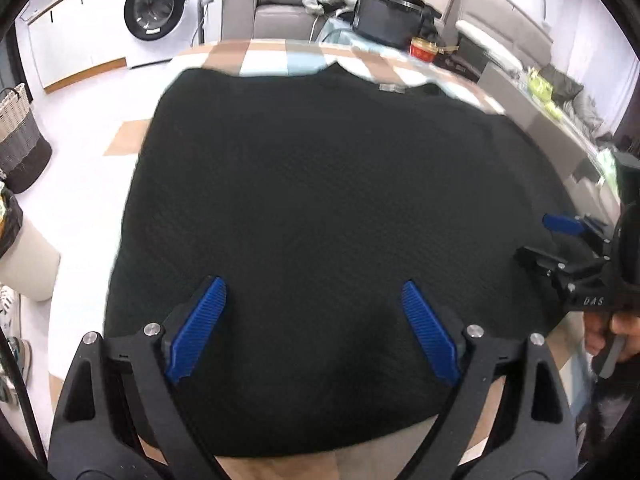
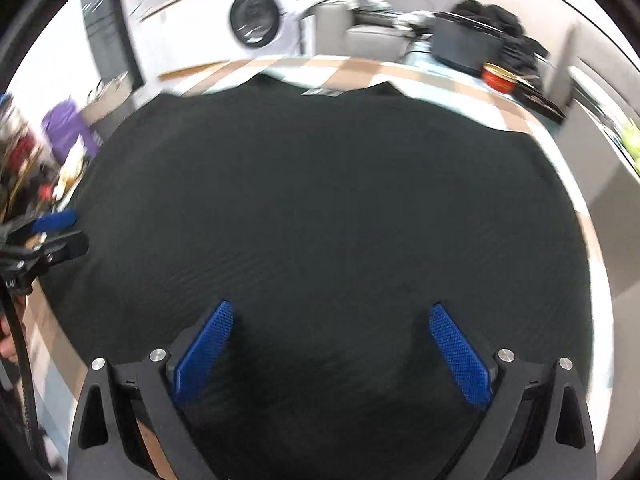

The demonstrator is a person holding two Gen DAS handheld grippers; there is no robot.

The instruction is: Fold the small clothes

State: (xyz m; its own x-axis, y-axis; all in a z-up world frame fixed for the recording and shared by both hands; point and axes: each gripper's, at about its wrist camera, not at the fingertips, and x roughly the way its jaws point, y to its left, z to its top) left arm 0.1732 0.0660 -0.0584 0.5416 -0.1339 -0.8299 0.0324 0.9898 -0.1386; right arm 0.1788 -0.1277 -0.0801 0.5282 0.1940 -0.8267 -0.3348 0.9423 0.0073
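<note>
A black textured garment (image 1: 320, 200) lies spread flat on the table, its collar with a small label (image 1: 391, 88) at the far edge. My left gripper (image 1: 314, 288) hovers over the near part of the cloth, its blue pads wide apart and nothing between them. My right gripper (image 2: 331, 311) hangs over the same garment (image 2: 320, 200) further right, jaws likewise spread with nothing held. Each gripper shows in the other's view: the right one (image 1: 552, 236) at the right edge of the left wrist view, the left one (image 2: 60, 232) at the left edge of the right wrist view.
The table wears a checked cloth (image 1: 264, 56) of brown, white and pale blue. A red tin (image 1: 423, 49) and a dark box (image 1: 386, 20) stand beyond the far right corner. A washing machine (image 1: 160, 12), a grey sofa (image 1: 280, 16) and a woven basket (image 1: 20, 136) surround the table.
</note>
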